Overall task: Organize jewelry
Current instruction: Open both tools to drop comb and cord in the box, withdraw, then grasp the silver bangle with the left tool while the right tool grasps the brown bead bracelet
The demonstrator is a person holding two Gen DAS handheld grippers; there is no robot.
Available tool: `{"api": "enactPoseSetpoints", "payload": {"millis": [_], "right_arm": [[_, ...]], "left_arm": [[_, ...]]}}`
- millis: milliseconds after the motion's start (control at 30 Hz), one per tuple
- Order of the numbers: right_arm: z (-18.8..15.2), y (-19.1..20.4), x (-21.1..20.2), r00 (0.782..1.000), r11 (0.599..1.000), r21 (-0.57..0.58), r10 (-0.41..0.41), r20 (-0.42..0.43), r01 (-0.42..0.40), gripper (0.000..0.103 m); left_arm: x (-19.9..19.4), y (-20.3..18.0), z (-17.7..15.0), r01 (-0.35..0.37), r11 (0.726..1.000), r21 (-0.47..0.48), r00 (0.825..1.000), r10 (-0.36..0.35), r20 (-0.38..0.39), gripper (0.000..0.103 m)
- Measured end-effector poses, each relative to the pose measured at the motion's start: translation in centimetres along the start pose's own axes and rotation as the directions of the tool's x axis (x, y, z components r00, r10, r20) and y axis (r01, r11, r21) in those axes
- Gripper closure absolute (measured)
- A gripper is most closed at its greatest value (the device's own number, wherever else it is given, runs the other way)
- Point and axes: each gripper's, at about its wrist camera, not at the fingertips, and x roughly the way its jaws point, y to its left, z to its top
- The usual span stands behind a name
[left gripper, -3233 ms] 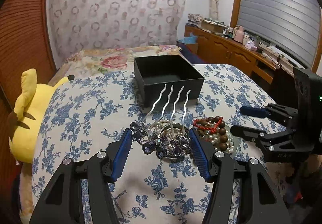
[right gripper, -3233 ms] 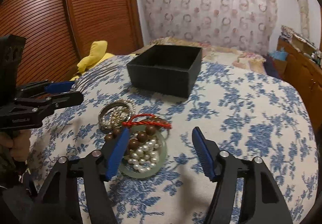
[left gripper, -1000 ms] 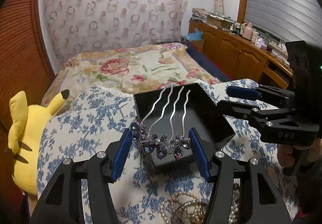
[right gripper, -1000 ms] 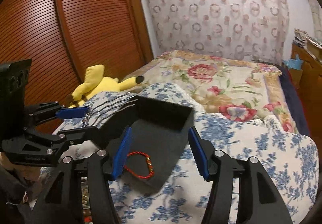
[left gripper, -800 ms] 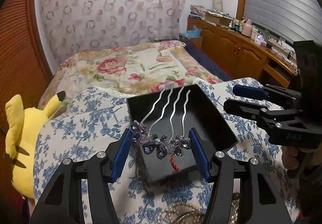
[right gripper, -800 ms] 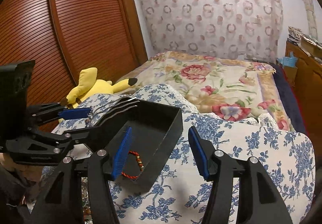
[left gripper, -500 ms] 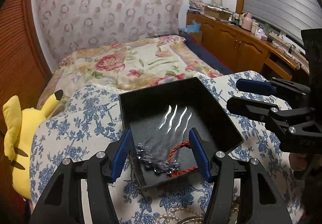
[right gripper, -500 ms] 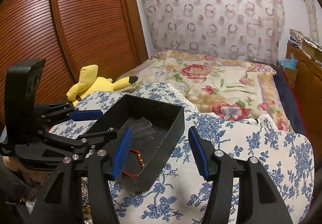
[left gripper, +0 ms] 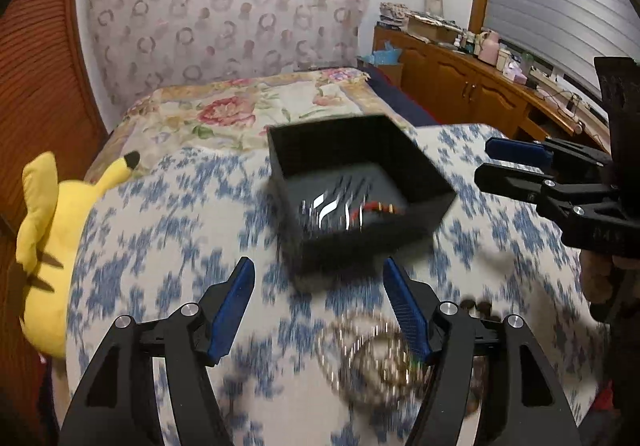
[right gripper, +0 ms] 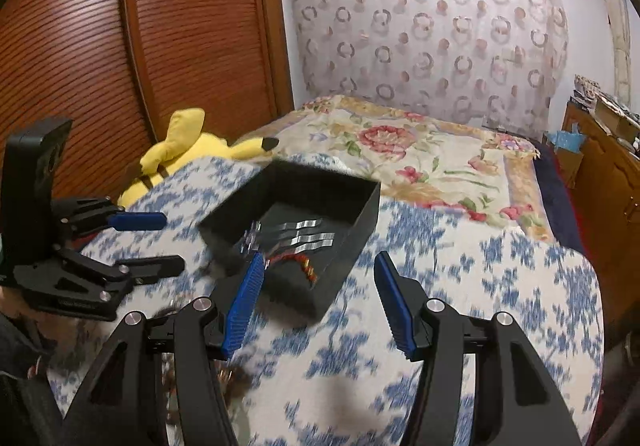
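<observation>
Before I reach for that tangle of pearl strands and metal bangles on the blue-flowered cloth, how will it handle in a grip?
The tangle of pearl strands and metal bangles is blurred, but looks like loose loops, so it will probably sag and trail rather than lift as one. The round beads may slip between flat pads. The left gripper, jaws opening and empty, hangs just above it; the bangles are likely the stiffest hold.

A box (left gripper: 362, 189) stands on the table (left gripper: 168, 246), with a comb (right gripper: 298, 236) and a bracelet (right gripper: 298, 262) lying inside it. Nearer the camera than the box, a blurred heap of beads (left gripper: 380, 358) lies on the table. A plush toy (left gripper: 52, 246) sits at the table's left edge, and a bed (right gripper: 420, 157) lies behind
</observation>
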Motion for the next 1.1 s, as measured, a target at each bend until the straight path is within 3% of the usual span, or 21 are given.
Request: {"api": "enactPoseSetpoints", "payload": {"millis": [167, 467, 633, 867, 933, 1100], "right_arm": [[-2.4, 0.7, -1.0, 0.999, 0.999, 0.019, -0.026, -0.021, 0.026, 0.043], [-5.7, 2.3, -2.7, 0.998, 0.998, 0.047, -0.049, -0.042, 0.050, 0.043], [-6.5, 2.9, -3.7, 0.998, 0.997, 0.056, -0.053, -0.035, 0.055, 0.043], [-7.2, 3.5, -4.6, 0.998, 0.997, 0.059, -0.057, -0.024, 0.058, 0.043], [-7.5, 3.6, -4.8, 0.998, 0.997, 0.060, -0.056, -0.025, 0.057, 0.043], [-8.0, 4.3, -4.7, 0.999, 0.997, 0.061, -0.041, -0.030, 0.043, 0.043]], "left_arm": [[-0.6, -0.2, -2.9, 0.019, 1.000, 0.002, 0.999, -0.018, -0.028, 0.038], [-0.8, -1.4, -5.4, 0.045, 0.999, 0.024, 0.998, -0.044, -0.045, 0.039], [-0.5, -0.9, -5.1, 0.056, 0.998, 0.002, 0.998, -0.056, -0.042, 0.064], [0.9, -1.1, -4.5, 0.063, 0.998, 0.015, 0.996, -0.062, -0.068, 0.081], [1.3, -1.5, -4.4, 0.059, 0.998, 0.030, 0.996, -0.057, -0.074, 0.093], [1.0, -1.5, -4.7, 0.038, 0.998, 0.043, 0.997, -0.035, -0.065, 0.099]]}}
